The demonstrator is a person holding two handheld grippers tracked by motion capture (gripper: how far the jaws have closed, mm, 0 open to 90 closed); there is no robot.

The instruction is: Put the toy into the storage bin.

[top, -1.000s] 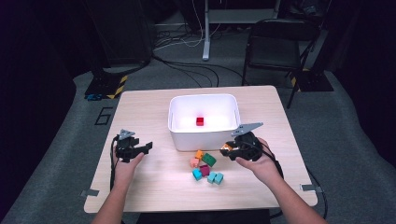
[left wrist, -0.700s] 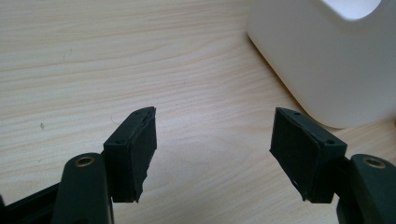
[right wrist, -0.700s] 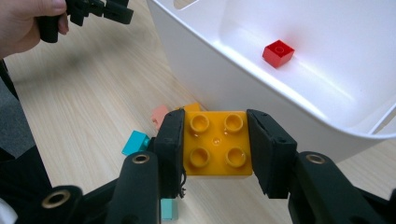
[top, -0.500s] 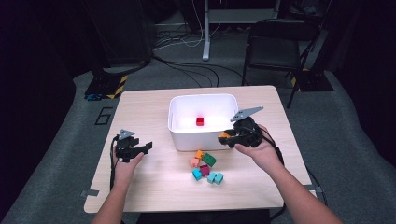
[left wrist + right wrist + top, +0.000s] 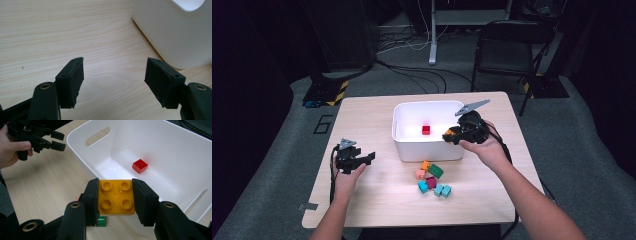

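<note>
Right gripper [image 5: 115, 202] risen, one orange brick [image 5: 116, 198] (clamped) — one red brick [image 5: 140, 166] in bin [image 5: 160, 142]

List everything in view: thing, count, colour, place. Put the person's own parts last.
Table: one, light wood, centre.
Bin: one, white, on the table.
Red brick: one, on the bin floor.
Yellow brick: one, clamped in the right gripper over the bin's near rim.
Loose bricks: about seven, orange, pink, green, magenta, teal, on the table before the bin.
Chair: one, black, behind the table.
Left gripper: black, open, empty, left of the bin.
Right gripper: black, shut.
</note>
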